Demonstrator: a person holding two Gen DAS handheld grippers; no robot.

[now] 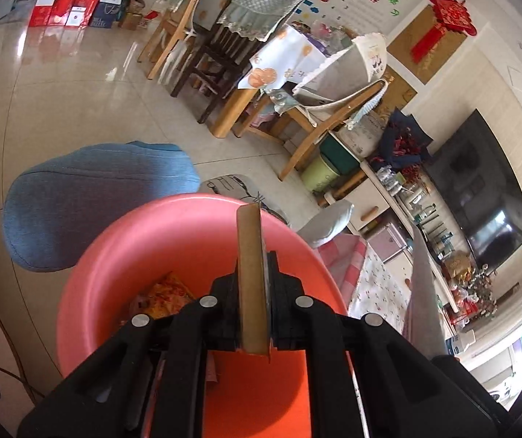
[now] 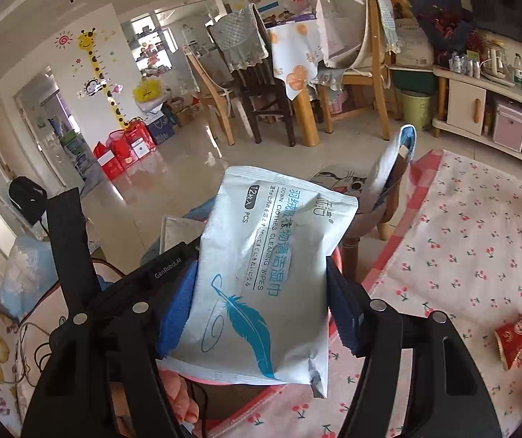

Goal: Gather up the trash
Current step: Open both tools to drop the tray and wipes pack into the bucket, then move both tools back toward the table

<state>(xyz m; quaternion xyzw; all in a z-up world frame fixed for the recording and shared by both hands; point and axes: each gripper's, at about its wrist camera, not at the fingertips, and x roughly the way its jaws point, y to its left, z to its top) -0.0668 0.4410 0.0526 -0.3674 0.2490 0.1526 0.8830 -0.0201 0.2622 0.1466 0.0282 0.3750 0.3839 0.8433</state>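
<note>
Holding cardboard piece (image 1: 251,277) over pink basin (image 1: 122,241); wipes packet (image 2: 268,277) gripped.

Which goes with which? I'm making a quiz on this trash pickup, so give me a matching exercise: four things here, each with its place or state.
Things:
1. brown cardboard piece
2. wet wipes pack
3. pink basin
4. red snack wrapper

Places or states:
A. lying on the cherry-print cloth
B. pinched on edge in the left tongs
C. below the left tongs, wrappers inside
D. held flat between the right tongs

Pairs: 1-B, 2-D, 3-C, 4-A
</note>
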